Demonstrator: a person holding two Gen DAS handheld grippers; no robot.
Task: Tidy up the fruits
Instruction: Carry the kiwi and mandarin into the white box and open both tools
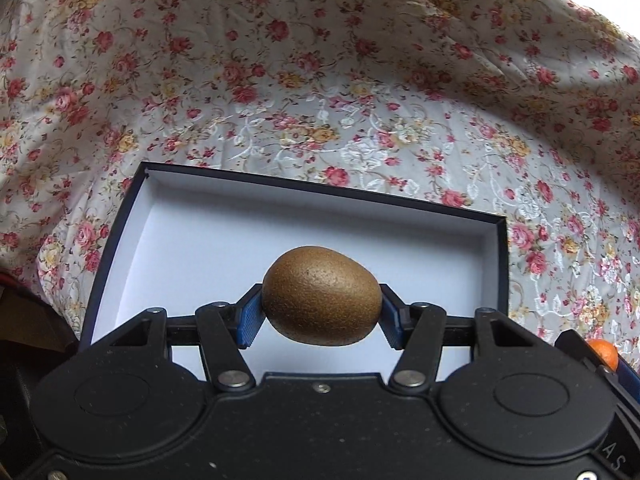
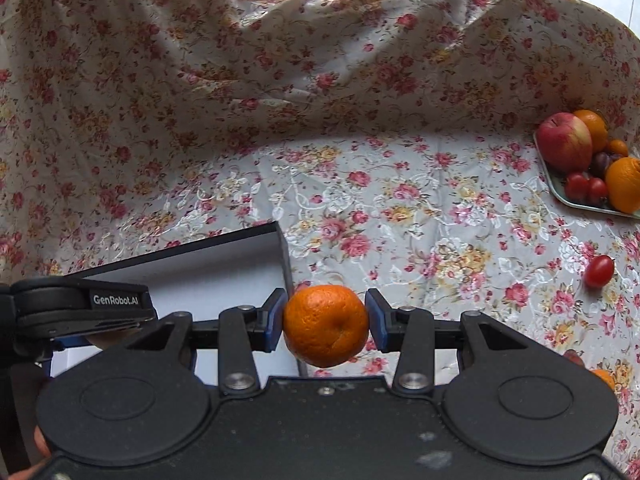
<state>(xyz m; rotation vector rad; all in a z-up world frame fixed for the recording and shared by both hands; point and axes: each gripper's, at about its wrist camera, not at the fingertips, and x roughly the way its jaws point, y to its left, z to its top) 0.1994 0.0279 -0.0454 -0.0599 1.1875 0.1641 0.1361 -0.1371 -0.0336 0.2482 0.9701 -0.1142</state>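
Observation:
My left gripper (image 1: 322, 312) is shut on a brown kiwi (image 1: 321, 295), held above the white inside of an open dark-edged box (image 1: 192, 240) that holds nothing else. My right gripper (image 2: 326, 322) is shut on a small orange mandarin (image 2: 325, 325), held just right of the box's corner (image 2: 280, 256), over the flowered cloth. The left gripper's body (image 2: 80, 308) shows at the left edge of the right wrist view. The mandarin (image 1: 602, 352) peeks in at the right edge of the left wrist view.
A pale tray (image 2: 560, 196) at the far right holds an apple (image 2: 564, 146), oranges (image 2: 624, 184) and small tomatoes (image 2: 586, 188). One loose tomato (image 2: 599, 271) lies on the flowered cloth (image 2: 400, 208). Another orange fruit (image 2: 604, 378) sits at the lower right. The cloth rises in folds behind.

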